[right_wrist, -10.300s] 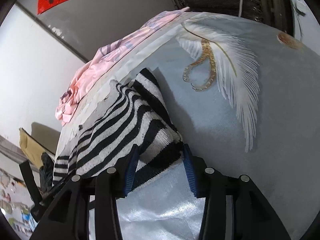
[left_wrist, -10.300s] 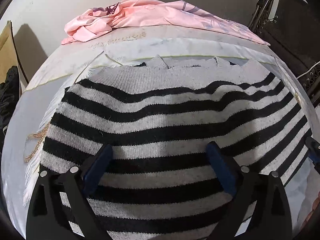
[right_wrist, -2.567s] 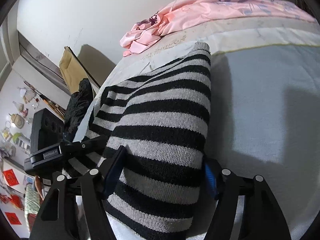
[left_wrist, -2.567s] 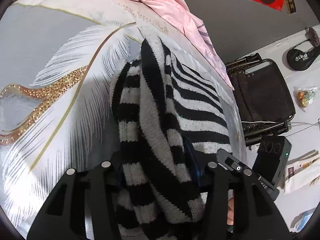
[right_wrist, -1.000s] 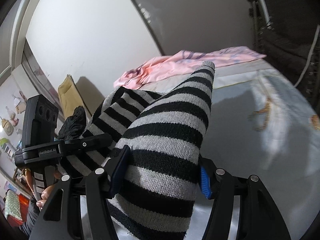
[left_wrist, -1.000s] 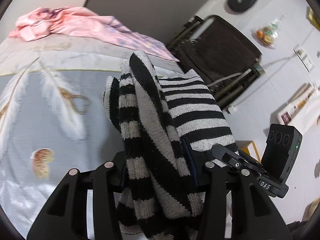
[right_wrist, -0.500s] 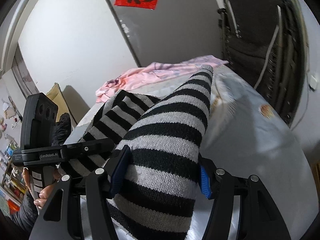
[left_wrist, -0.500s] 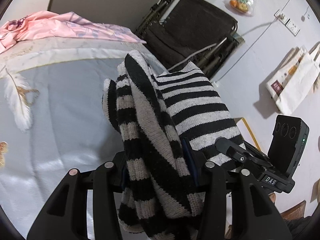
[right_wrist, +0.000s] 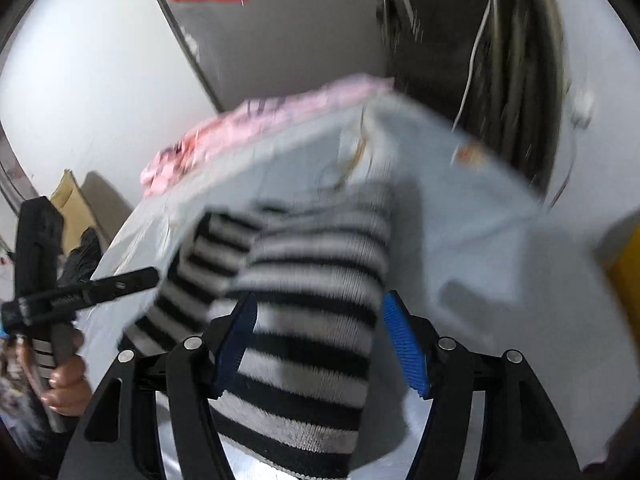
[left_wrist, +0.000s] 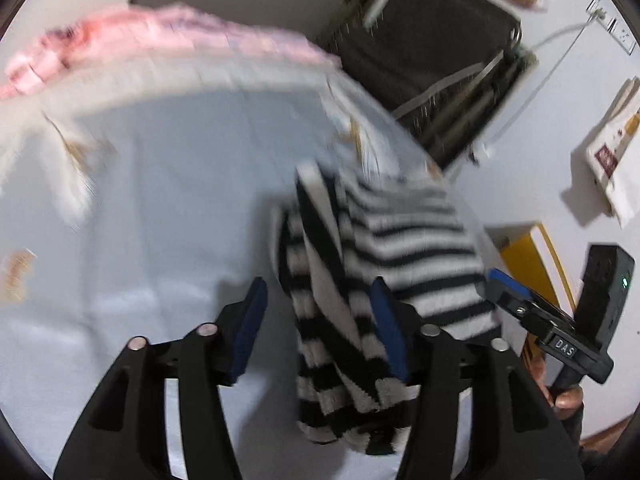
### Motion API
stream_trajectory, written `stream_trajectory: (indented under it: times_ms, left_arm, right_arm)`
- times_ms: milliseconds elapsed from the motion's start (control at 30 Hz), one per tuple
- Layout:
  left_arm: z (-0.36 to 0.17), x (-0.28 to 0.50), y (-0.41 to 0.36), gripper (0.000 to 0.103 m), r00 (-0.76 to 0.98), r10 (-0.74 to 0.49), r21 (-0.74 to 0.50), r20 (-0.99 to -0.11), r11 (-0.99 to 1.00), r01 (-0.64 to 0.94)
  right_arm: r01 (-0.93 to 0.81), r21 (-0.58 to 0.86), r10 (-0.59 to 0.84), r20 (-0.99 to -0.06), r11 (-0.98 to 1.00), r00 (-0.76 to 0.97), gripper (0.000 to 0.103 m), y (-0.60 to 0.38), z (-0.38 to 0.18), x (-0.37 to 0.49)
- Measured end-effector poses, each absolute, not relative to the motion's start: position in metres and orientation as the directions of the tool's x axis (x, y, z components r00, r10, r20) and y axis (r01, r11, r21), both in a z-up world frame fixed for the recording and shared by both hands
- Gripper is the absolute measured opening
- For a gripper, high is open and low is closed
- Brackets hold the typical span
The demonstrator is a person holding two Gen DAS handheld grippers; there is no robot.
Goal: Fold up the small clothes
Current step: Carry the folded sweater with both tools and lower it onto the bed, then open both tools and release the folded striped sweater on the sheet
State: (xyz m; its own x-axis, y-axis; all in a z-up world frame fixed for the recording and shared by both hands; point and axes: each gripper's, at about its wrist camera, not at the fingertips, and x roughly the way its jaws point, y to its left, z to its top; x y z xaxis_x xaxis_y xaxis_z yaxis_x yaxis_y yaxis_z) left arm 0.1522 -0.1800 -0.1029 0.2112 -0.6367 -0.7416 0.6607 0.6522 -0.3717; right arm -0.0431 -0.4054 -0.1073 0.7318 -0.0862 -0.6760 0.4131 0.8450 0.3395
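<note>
A: Pale bedspread point(left_wrist: 168, 216) with feather prints, a pink garment point(left_wrist: 160, 36) bunched at the far edge, a folded black chair point(left_wrist: 436, 64) beyond. Motion blur everywhere.

B: Tools first. Left gripper point(left_wrist: 318, 328): blue pads spread apart, and the striped sweater point(left_wrist: 384, 264) lies against the right-hand pad only, sagging past it. Nothing is clamped.

A: Right gripper point(right_wrist: 320, 344)?

B: Pads wide too, and the sweater's folded bulk fills the gap between them. Whether they press on it, I cannot tell.

A: So the bundle sits low over the bedspread's near corner.

B: That's the worry, I'd say. With neither tool clearly gripping, the knit could slump open and lose its fold, or slide off the edge toward that yellow box point(left_wrist: 532, 256).
</note>
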Motion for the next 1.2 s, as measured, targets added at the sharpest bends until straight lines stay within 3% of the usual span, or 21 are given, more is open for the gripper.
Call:
stream_trajectory:
  times_ms: [33, 100, 200, 300, 333, 400, 500, 633, 667, 833, 933, 1033, 1067, 1200]
  left_arm:
    - [-0.094, 0.153, -0.179, 0.065, 0.235, -0.635, -0.359, -0.736, 0.660, 0.660]
    - [-0.080, 0.153, -0.186, 0.065, 0.278, -0.623, -0.311, -0.731, 0.666, 0.678]
    - [-0.084, 0.150, -0.214, 0.065, 0.299, -0.569, -0.231, -0.766, 0.677, 0.698]
    - [-0.129, 0.143, -0.251, 0.066, 0.273, -0.428, -0.109, -0.862, 0.680, 0.725]
    - [-0.143, 0.143, -0.254, 0.071, 0.258, -0.401, -0.099, -0.879, 0.683, 0.723]
    - [-0.150, 0.145, -0.245, 0.075, 0.258, -0.434, -0.143, -0.863, 0.701, 0.699]
    - [-0.143, 0.147, -0.240, 0.074, 0.235, -0.421, -0.159, -0.876, 0.711, 0.685]
    - [-0.121, 0.122, -0.224, 0.073, 0.293, -0.411, -0.099, -0.863, 0.708, 0.699]
    - [-0.116, 0.110, -0.220, 0.074, 0.303, -0.421, -0.088, -0.855, 0.693, 0.715]
    - [-0.137, 0.088, -0.215, 0.094, 0.329, -0.368, -0.012, -0.870, 0.683, 0.730]
    - [-0.130, 0.094, -0.207, 0.087, 0.283, -0.388, -0.086, -0.877, 0.706, 0.703]
    - [-0.106, 0.079, -0.196, 0.086, 0.353, -0.391, -0.040, -0.850, 0.717, 0.696]
    - [-0.095, 0.071, -0.191, 0.086, 0.387, -0.394, -0.018, -0.834, 0.719, 0.694]
    - [-0.056, 0.044, -0.174, 0.088, 0.478, -0.407, 0.031, -0.778, 0.735, 0.677]
  right_arm:
    - [0.413, 0.321, -0.107, -0.666, 0.852, 0.739, 0.063, -0.406, -0.100, -0.041]
    - [0.409, 0.270, -0.149, -0.649, 0.872, 0.746, 0.043, -0.397, -0.086, -0.038]
    - [0.399, 0.248, -0.147, -0.660, 0.883, 0.736, 0.026, -0.391, -0.091, -0.021]
    - [0.419, 0.237, -0.100, -0.761, 0.877, 0.641, 0.025, -0.389, -0.133, -0.001]
    - [0.420, 0.239, -0.112, -0.745, 0.876, 0.658, 0.024, -0.389, -0.136, -0.004]
    - [0.412, 0.248, -0.102, -0.741, 0.877, 0.663, 0.024, -0.391, -0.135, -0.007]
    - [0.435, 0.298, -0.059, -0.766, 0.850, 0.640, 0.024, -0.400, -0.129, -0.006]
    - [0.435, 0.230, -0.116, -0.763, 0.871, 0.636, 0.030, -0.380, -0.100, -0.024]
    - [0.425, 0.223, -0.116, -0.761, 0.877, 0.639, 0.035, -0.374, -0.095, -0.032]
    - [0.441, 0.190, -0.099, -0.827, 0.877, 0.553, 0.040, -0.358, -0.123, -0.038]
    - [0.463, 0.172, -0.122, -0.833, 0.870, 0.540, 0.043, -0.352, -0.115, -0.041]
    - [0.474, 0.223, -0.079, -0.840, 0.851, 0.537, 0.057, -0.350, -0.100, -0.050]
    - [0.490, 0.223, -0.089, -0.840, 0.843, 0.535, 0.067, -0.350, -0.094, -0.054]
    - [0.511, 0.180, -0.154, -0.826, 0.840, 0.543, 0.071, -0.338, -0.063, -0.079]
